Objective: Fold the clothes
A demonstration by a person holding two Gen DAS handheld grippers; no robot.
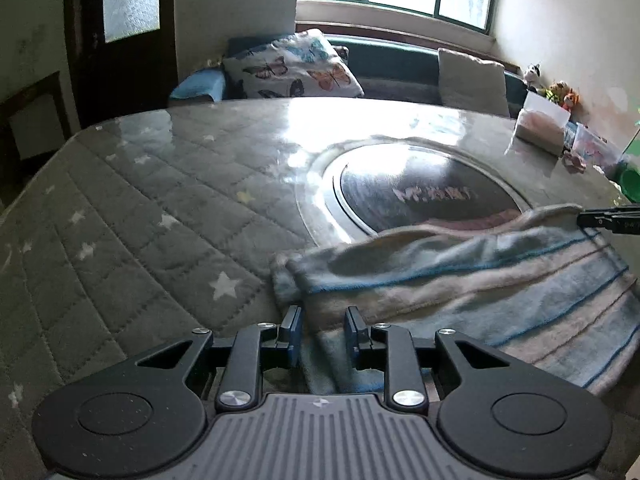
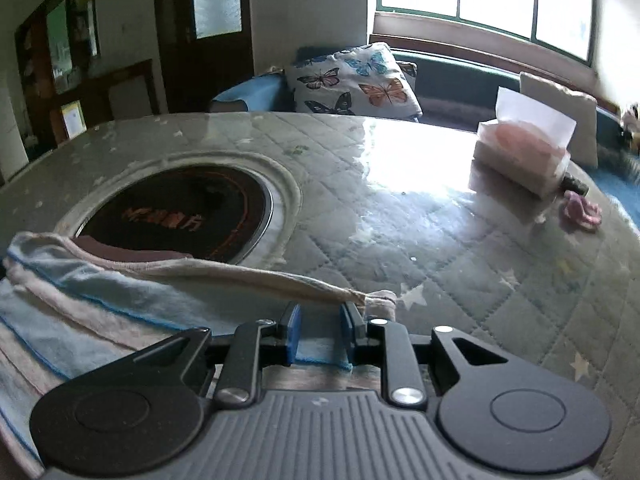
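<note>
Took the desk [image 1: 140, 220] for a quilted, star-printed cover under a glossy sheet, likely slick beneath cloth; found the striped garment [image 1: 480, 280] lying on it directly ahead of both tools, stretching off to the right of the left tool [image 1: 324, 328] and to the left of the right tool [image 2: 320, 332], its far edge overlapping the round dark hob [image 1: 420, 192]; judged it light, soft, limp and fleecy, sure to sag and crease, best taken at the hem or corners, both ends together; saw the left tool narrowly parted with a bunch of that cloth apparently pinched between the pads; saw the right tool likewise nearly closed, the pale hem running taut to its tip, seemingly gripped; could not confirm how firmly either pressed; could not tell shirt from trousers, nor see the garment's near edge, hidden under the tool bodies; could not read the hob's lettering.
</note>
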